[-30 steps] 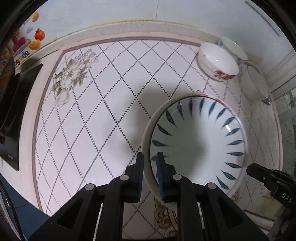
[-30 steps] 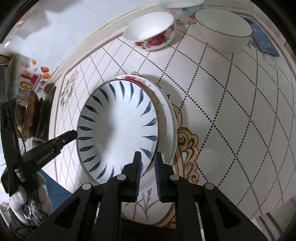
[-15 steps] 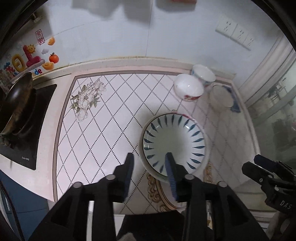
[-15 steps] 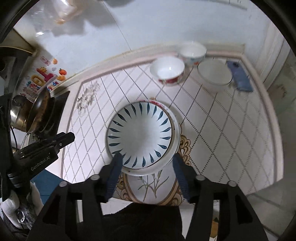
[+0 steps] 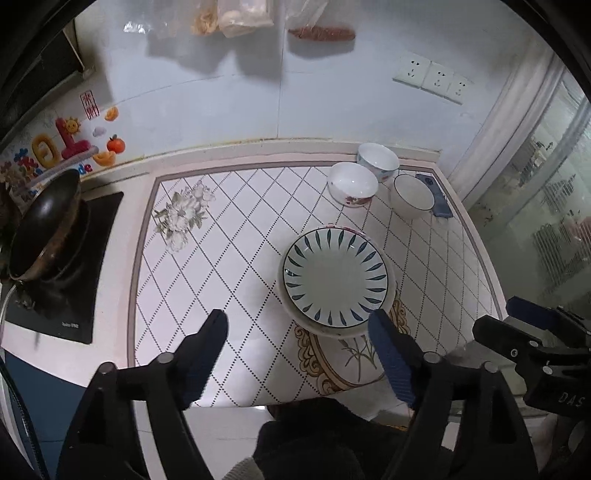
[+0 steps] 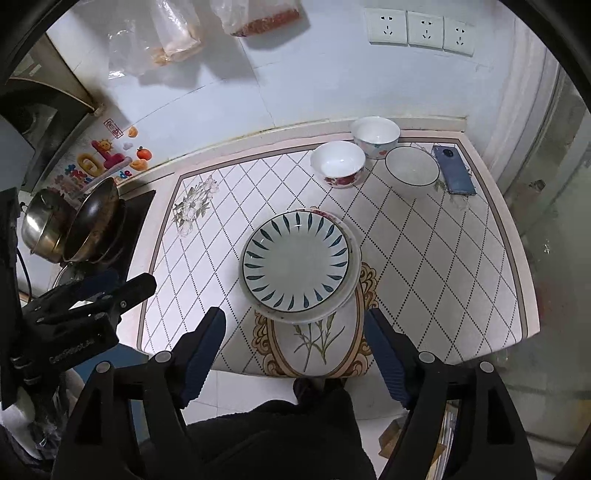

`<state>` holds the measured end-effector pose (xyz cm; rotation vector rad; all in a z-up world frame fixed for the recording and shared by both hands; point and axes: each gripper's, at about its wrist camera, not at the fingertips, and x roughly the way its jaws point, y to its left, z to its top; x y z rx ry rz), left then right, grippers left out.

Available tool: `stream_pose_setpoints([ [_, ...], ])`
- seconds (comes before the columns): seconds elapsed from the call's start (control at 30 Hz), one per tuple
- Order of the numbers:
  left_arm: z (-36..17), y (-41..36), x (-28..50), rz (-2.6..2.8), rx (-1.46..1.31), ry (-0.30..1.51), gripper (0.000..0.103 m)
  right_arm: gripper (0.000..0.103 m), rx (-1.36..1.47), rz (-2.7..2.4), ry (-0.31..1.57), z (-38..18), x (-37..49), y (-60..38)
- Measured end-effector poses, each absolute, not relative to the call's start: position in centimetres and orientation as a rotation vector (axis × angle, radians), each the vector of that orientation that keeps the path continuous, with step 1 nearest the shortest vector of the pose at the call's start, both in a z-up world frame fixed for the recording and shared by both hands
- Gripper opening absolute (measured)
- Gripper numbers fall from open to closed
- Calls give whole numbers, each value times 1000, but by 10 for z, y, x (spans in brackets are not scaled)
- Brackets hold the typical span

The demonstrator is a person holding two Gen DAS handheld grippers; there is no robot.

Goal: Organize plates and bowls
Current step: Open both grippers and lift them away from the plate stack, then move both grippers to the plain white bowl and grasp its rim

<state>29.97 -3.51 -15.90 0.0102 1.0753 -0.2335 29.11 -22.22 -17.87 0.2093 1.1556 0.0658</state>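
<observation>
Evenly and fairly brightly lit in both views, with a cool, bluish-white cast from above. Soft, diffuse shadows on the wall (image 6: 332, 85) under the hanging plastic bags (image 6: 173, 33), thrown down and to the right. Faint shading along the right edge of the stacked plates (image 5: 336, 278); mild sheen on the white bowls (image 6: 338, 162). Strong fisheye bending: counter edge (image 5: 295, 142) curved, black vignette in all corners. Centre crisp; slight blur toward the rims, hazy and washed-out through the glass door (image 5: 546, 206) at right. Dark and underexposed along the bottom.
</observation>
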Motion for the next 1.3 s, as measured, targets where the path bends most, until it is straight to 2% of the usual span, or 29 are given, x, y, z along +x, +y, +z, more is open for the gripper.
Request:
stream_pose_setpoints([
  [0.07,-158,-36,299,-234,3,1064,95,88,205,57,1154,-178,288,-221],
  [0.43,-176,-63,340,-157,19,1069,96,93,263,81,1181,-198,324,-251],
  [0.7,-209,-107,443,-92,-28,1080,96,93,341,100,1156,-228,415,-309],
  [1.03,-300,-142,588,-130,-110,1321,94,93,608,183,1268,-334,573,-385],
  [1.07,-307,-144,596,-134,-117,1335,93,92,619,186,1272,-340,583,-390],
  [1.13,-326,-150,613,-140,-131,1380,84,86,640,193,1298,-359,610,-396],
  [1.2,-342,-156,623,-151,-143,1423,68,70,643,198,1317,-373,623,-397],
  [1.3,-359,-165,635,-158,-149,1455,59,54,601,203,1351,-391,646,-394],
])
